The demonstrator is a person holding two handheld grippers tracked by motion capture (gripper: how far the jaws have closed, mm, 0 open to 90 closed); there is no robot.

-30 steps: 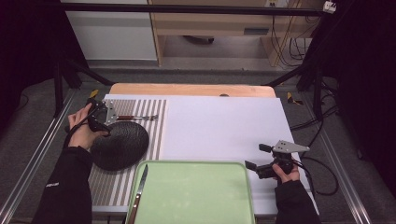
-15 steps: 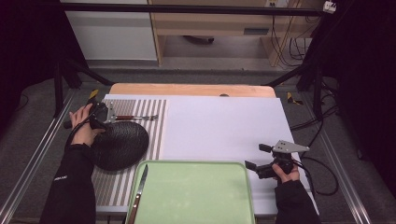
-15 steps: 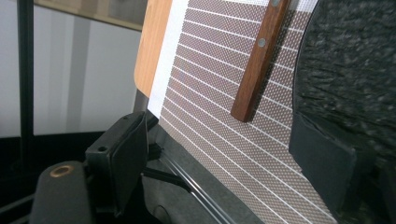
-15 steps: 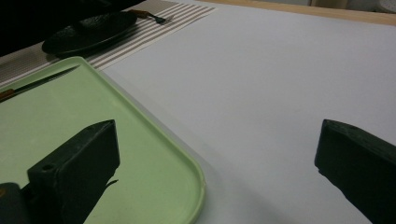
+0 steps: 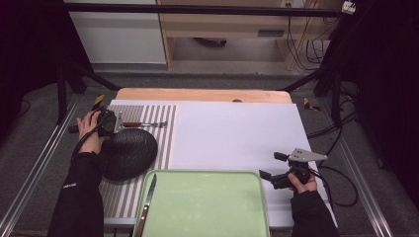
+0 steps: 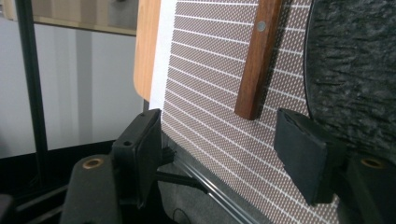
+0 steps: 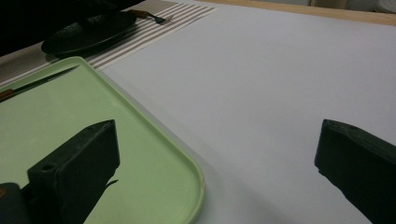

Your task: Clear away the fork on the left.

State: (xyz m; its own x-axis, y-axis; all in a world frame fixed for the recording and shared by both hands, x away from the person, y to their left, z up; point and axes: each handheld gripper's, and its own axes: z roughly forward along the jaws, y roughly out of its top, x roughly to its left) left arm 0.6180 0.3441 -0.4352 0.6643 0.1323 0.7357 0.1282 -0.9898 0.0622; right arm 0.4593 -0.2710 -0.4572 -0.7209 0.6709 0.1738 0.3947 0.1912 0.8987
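- High view: the left gripper (image 5: 109, 122) sits near the far left corner of the tabletop (image 5: 237, 133), over the striped placemat (image 5: 163, 133). It is at the handle end of the fork (image 5: 143, 124), which lies flat on the placemat parallel to the far edge, tines pointing right.
- High view: the black plate (image 5: 129, 153) rests on the placemat just nearside of the fork. The green tray (image 5: 207, 202) sits at the near edge, with a knife (image 5: 147, 202) along its left rim. The right gripper (image 5: 272, 170) hovers near the near right corner, just right of the tray.
- Left gripper view: the jaws of the left gripper (image 6: 229, 140) have just been closing. The wooden fork handle (image 6: 258, 56) lies ahead, its end reaching the gap between the jaw tips. The pads do not press on it; the jaws are released. The black plate (image 6: 355, 70) fills the right side.
- Right gripper view: the jaws of the right gripper (image 7: 215, 154) stand wide apart and released, with nothing between them. They sit above the rounded corner of the green tray (image 7: 140, 154) and the white tabletop (image 7: 280, 70).
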